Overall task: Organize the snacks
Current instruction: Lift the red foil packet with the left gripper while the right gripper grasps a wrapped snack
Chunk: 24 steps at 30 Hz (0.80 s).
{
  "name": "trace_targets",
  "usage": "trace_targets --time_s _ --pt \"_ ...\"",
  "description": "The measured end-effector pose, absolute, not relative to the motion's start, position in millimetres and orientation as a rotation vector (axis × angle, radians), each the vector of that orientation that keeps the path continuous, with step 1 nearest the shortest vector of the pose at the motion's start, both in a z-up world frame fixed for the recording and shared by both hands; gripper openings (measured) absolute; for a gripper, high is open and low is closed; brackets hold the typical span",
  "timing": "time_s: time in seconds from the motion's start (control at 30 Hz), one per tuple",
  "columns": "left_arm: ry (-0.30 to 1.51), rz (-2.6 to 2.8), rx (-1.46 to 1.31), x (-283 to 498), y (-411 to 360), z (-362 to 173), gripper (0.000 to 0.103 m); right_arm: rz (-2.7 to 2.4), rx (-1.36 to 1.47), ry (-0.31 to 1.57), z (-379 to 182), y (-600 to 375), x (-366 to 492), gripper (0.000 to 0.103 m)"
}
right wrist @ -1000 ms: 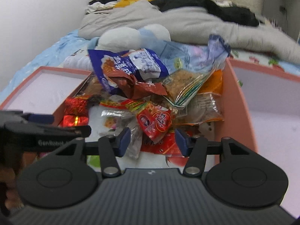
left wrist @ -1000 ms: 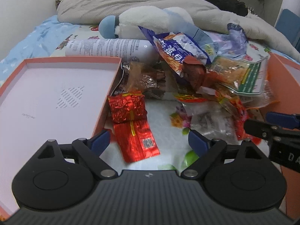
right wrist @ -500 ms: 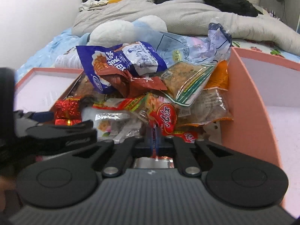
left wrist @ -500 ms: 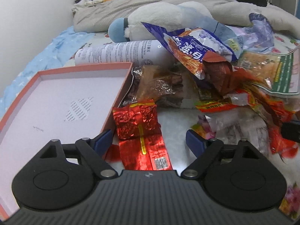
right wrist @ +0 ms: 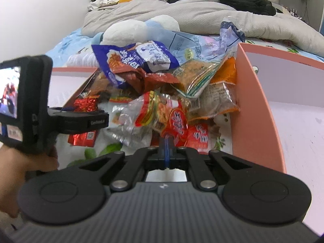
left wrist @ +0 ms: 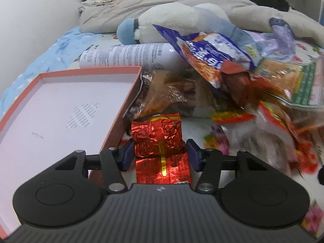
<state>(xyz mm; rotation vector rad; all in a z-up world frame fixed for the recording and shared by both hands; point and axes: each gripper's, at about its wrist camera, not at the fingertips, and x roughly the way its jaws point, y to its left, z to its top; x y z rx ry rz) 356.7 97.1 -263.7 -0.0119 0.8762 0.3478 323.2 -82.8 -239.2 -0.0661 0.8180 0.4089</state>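
A pile of snack packets (left wrist: 232,93) lies on the bed between two pink boxes. My left gripper (left wrist: 161,155) is low over two red foil packets; the crumpled upper one (left wrist: 159,137) sits between its blue pads (left wrist: 128,156), which are closing in on its sides without visibly squeezing it. The flat lower one (left wrist: 163,171) lies under the jaws. In the right wrist view, my right gripper (right wrist: 167,141) is shut on the bottom edge of a red round-label packet (right wrist: 177,124). The left gripper (right wrist: 101,119) shows there too, held by a hand (right wrist: 24,166).
A shallow pink box (left wrist: 129,93) with a white floor lies at the left, a taller pink box (right wrist: 253,105) at the right. Behind the pile are a blue-and-white chip bag (left wrist: 206,50), a white printed cylinder (left wrist: 125,55), a plush toy (left wrist: 174,22) and a grey blanket (right wrist: 202,14).
My left gripper came forward and down over the red foil packets and its jaws narrowed around the upper one. My right gripper shut on the red round-label packet.
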Motion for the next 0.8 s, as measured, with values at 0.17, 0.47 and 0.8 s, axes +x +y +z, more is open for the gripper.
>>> trace_targets --time_s 0.17,0.47,0.8 --pt "0.901 0.282 -0.029 318 87 -251 0.06 0.401 -0.083 0.81 -235 -85 293 0.003" --pt "0.935 0.25 -0.104 259 89 -238 0.06 0.379 0.023 0.737 -229 -86 301 0.056" --pt "0.955 0.231 -0.156 248 102 -241 0.06 0.364 0.093 0.752 -253 -60 359 0.091"
